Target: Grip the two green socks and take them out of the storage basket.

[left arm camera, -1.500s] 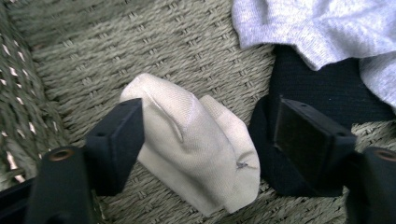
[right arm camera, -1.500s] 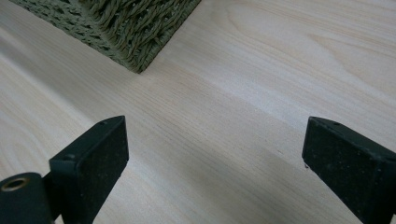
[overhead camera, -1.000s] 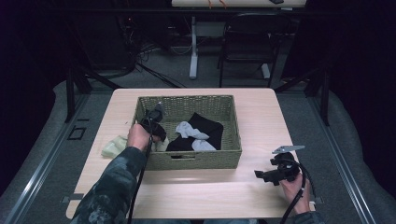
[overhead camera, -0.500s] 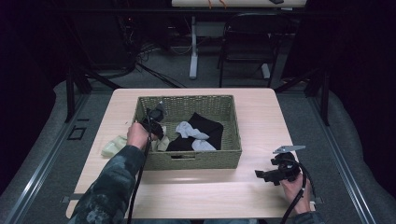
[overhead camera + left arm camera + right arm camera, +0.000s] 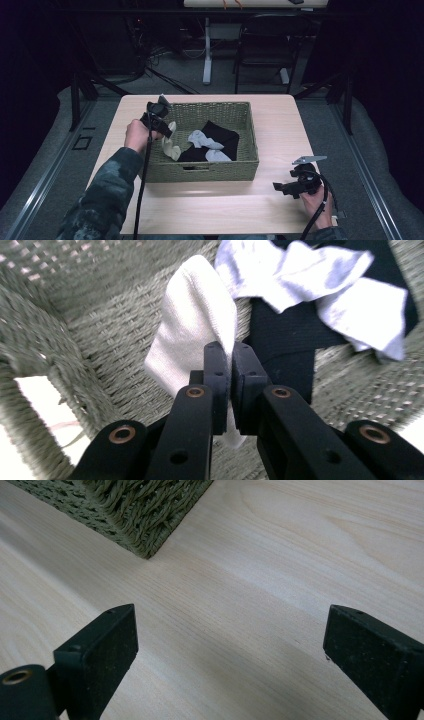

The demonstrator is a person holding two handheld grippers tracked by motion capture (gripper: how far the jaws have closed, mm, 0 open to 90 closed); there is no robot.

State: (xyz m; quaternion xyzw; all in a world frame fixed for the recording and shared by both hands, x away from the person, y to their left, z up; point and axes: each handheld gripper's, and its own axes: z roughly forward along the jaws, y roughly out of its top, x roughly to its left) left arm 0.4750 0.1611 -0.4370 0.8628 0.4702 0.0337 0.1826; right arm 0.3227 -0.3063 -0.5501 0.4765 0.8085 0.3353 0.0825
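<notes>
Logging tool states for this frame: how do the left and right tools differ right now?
The left tool is shut on the cream sock; the right tool is open and holds nothing. The left tool is over the wicker basket; the right tool is over bare table, near the basket's corner. Both have black jaws and each is held in one hand.

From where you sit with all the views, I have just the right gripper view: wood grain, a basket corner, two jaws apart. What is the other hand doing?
Observer: The left gripper is shut on a cream sock hanging inside the woven basket.
Operator: Anything else in there?
Observer: Yes, a black garment with grey socks lying on it.
Operator: And my right gripper, where is it?
Observer: The right gripper is open, low over the table near its front right corner, apart from the basket.
</notes>
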